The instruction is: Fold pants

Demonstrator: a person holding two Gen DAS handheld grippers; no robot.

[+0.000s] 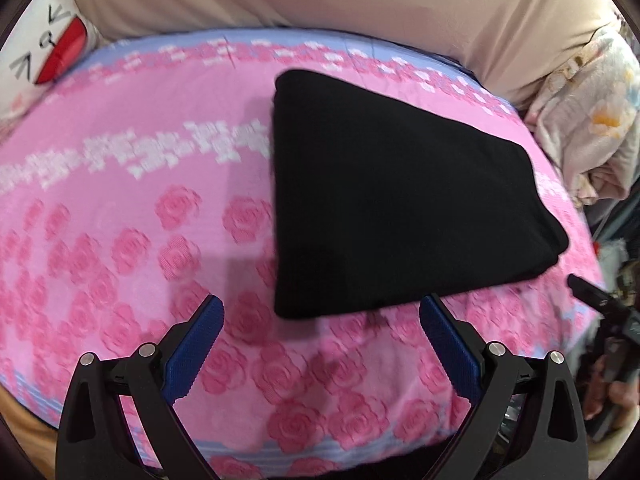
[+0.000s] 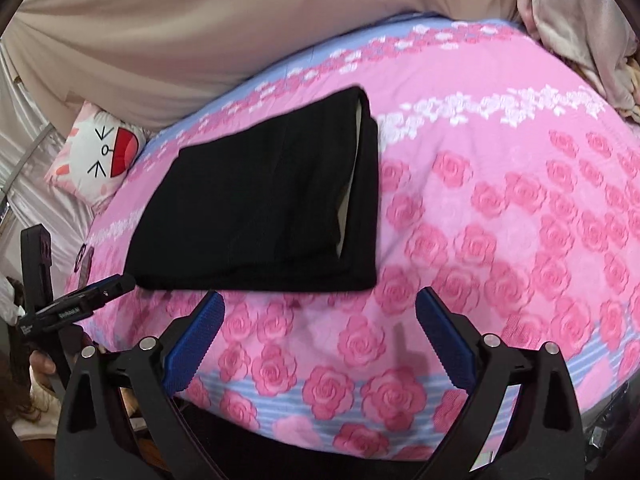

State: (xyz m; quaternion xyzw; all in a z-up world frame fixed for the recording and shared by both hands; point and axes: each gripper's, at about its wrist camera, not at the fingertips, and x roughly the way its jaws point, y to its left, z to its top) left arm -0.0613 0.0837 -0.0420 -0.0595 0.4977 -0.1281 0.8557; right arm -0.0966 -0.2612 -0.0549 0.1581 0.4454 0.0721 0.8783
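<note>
The black pants (image 2: pixel 260 196) lie folded into a compact stack on the pink rose-patterned bed cover (image 2: pixel 500 208), toward the far side of the bed, with a pale lining showing along one open edge in the right wrist view. Both grippers hover just short of the stack, touching nothing: the left gripper (image 1: pixel 322 322) has its fingers spread wide and empty, and so does the right gripper (image 2: pixel 320 318). The fold looks essentially done, so the main risk is disturbing it. A finger catching the near edge could drag the top layer and open the stack. The soft, yielding cover could also let the layers slide or sag if pressed. The loose edge with the lining looks likeliest to flip open.
</note>
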